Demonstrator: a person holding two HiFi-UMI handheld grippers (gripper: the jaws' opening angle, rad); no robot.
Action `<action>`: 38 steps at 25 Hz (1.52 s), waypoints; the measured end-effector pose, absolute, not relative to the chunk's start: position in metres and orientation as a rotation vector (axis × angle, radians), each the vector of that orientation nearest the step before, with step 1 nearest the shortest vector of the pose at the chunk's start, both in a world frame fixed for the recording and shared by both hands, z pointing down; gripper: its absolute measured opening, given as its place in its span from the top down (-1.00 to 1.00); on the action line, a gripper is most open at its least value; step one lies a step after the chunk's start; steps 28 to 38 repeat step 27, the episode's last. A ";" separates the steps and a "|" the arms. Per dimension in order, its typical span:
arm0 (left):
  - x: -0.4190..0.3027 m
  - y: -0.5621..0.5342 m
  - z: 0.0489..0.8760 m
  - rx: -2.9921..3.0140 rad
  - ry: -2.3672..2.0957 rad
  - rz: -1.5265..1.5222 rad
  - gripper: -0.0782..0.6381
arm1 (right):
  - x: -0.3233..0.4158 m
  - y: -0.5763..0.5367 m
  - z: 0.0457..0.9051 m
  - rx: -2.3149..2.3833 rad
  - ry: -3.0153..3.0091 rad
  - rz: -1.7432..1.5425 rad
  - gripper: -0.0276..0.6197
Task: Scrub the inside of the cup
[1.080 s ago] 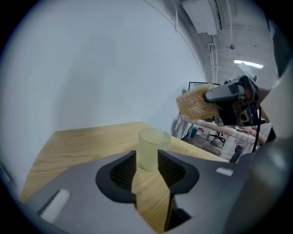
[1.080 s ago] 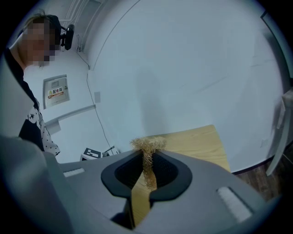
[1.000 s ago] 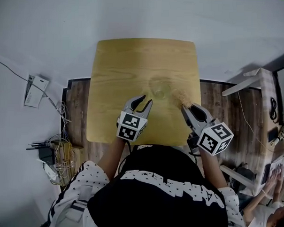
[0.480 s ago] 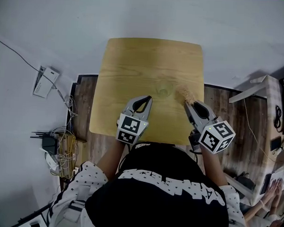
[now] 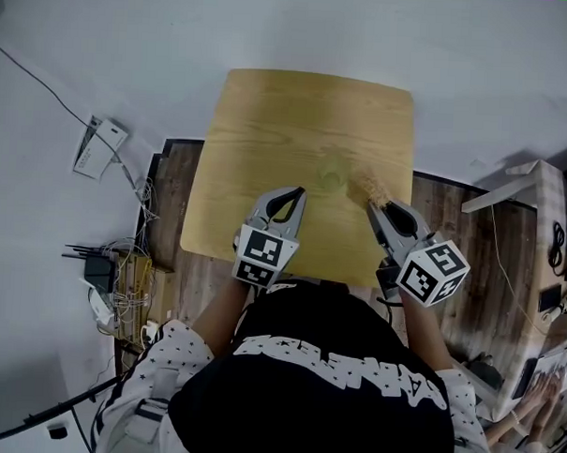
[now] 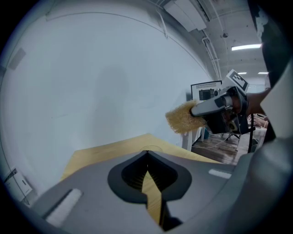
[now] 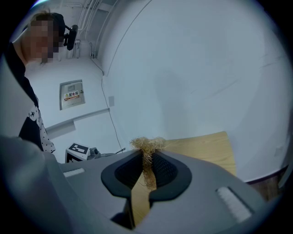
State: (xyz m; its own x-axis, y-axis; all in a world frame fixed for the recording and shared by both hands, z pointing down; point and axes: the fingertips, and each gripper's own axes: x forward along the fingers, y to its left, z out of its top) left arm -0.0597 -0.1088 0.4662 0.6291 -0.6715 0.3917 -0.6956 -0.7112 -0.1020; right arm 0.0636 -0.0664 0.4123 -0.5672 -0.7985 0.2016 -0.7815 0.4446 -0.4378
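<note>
A clear glass cup stands upright on the wooden table, faint against the wood. My left gripper hovers just short of it on the left, shut and empty; in the left gripper view the jaws meet with only the table behind them. My right gripper is shut on a tan fibrous scrubber, which pokes out toward the cup's right side and is apart from it. In the right gripper view the scrubber sits pinched between the jaws. The left gripper view shows the scrubber raised above the table.
A white wall runs behind the table's far edge. On the floor at the left lie cables and a router and a white box. A white desk stands at the right, with another person's hand beyond it.
The left gripper's jaws, apart a second ago beside the cup, have come together with nothing between them. That gripper has lifted slightly. The right gripper still holds the scrubber in much the same place.
</note>
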 end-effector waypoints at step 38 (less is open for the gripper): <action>-0.064 -0.104 0.461 2.757 -1.190 0.618 0.78 | 0.061 -0.066 0.413 -1.424 2.682 -0.767 0.73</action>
